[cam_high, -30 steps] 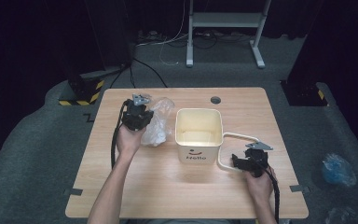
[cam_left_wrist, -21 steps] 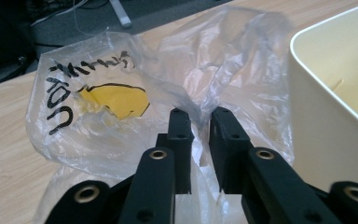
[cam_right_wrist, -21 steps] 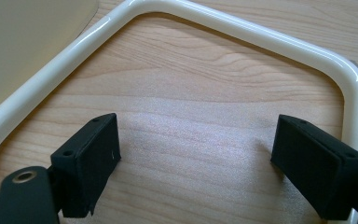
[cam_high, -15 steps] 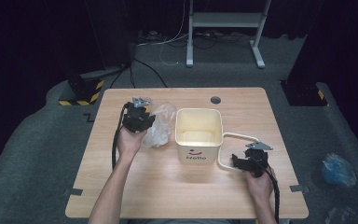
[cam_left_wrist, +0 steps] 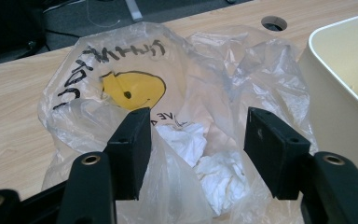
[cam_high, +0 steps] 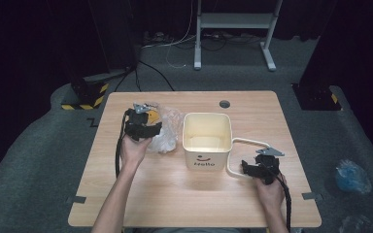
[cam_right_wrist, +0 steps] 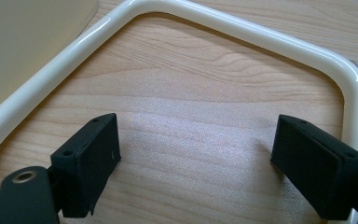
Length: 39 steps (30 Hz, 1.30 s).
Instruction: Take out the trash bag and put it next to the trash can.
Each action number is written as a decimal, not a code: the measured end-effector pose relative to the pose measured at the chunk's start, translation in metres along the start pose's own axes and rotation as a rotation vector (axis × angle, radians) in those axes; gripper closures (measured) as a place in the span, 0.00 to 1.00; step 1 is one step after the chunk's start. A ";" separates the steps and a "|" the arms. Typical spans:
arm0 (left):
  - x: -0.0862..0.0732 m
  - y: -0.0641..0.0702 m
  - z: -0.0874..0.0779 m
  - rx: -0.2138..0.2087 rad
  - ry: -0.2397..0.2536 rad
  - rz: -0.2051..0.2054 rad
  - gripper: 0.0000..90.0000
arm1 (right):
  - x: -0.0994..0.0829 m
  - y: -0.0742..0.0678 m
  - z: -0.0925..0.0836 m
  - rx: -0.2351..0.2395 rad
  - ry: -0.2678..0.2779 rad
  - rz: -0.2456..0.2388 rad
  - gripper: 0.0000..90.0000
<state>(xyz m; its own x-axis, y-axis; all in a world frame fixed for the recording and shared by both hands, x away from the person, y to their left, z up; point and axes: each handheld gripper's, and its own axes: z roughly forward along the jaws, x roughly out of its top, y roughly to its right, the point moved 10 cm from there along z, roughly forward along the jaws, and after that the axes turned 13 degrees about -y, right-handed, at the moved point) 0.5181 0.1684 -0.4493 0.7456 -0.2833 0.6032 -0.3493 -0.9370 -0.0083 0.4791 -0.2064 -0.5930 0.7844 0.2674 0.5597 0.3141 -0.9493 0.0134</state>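
The left gripper (cam_left_wrist: 193, 154) has just been opening its jaws, which now stand apart over the clear plastic bag (cam_left_wrist: 182, 93); the bag lies on the table (cam_high: 175, 194) just left of the cream bin (cam_high: 207, 141), and its crumpled white contents are hard to identify. The right gripper (cam_right_wrist: 196, 163) is spread wide over bare wood inside the bin's handle (cam_right_wrist: 242, 28), gripping nothing.

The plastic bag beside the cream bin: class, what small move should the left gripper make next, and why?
Probably close the left gripper on the plastic bag again. Its jaws have just been opening and now stand apart, with loose film and crumpled white paper between them, pressed by neither pad. The bag lies on the table beside the open cream bin, so a fresh grip seems needed before any lifting.
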 end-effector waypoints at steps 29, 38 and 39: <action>-0.012 -0.007 -0.029 -0.037 0.065 -0.079 0.30 | 0.000 0.000 0.000 0.000 0.000 0.000 0.17; -0.020 -0.013 -0.036 -0.035 0.082 -0.102 0.30 | 0.000 0.000 0.000 0.000 0.000 0.000 0.17; -0.022 -0.013 -0.037 -0.033 0.082 -0.103 0.30 | 0.000 0.000 0.000 0.000 0.000 0.000 0.17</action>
<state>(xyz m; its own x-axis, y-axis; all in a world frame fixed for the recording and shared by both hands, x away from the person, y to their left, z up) 0.4860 0.1946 -0.4330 0.7301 -0.1675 0.6625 -0.2930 -0.9526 0.0820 0.4791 -0.2064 -0.5930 0.7846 0.2670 0.5595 0.3139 -0.9494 0.0129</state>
